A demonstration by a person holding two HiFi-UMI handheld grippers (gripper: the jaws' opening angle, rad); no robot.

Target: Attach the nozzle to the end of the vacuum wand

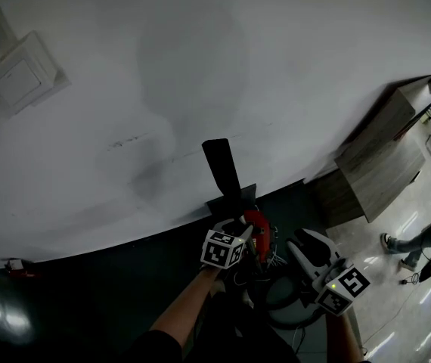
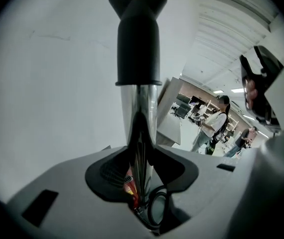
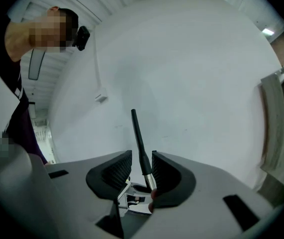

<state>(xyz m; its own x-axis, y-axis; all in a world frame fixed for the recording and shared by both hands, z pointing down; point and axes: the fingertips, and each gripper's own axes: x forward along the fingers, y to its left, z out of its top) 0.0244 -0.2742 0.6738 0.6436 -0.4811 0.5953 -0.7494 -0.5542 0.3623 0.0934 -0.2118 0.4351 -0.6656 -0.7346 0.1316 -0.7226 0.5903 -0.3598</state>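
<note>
A black nozzle point(image 1: 221, 163) sits on the end of a silver vacuum wand point(image 2: 139, 113) and points up against the white wall. My left gripper point(image 1: 234, 216) is shut on the wand just below the nozzle point(image 2: 138, 39), with the tube pinched between its dark pads point(image 2: 107, 171). A red part of the vacuum point(image 1: 258, 229) shows just behind that gripper. My right gripper point(image 1: 300, 242) hangs to the right of the wand, apart from it. Its jaws stand open point(image 3: 142, 171). The nozzle point(image 3: 138, 138) and the wand point(image 3: 150, 179) show through the gap, with neither pad pressing on them.
A wooden cabinet point(image 1: 374, 165) stands against the wall at the right. A white switch plate point(image 1: 19, 74) is on the wall at upper left. A black hose point(image 1: 280, 302) coils below the grippers. People stand farther off point(image 2: 212, 128), and one person's legs point(image 1: 412, 242) are at the right.
</note>
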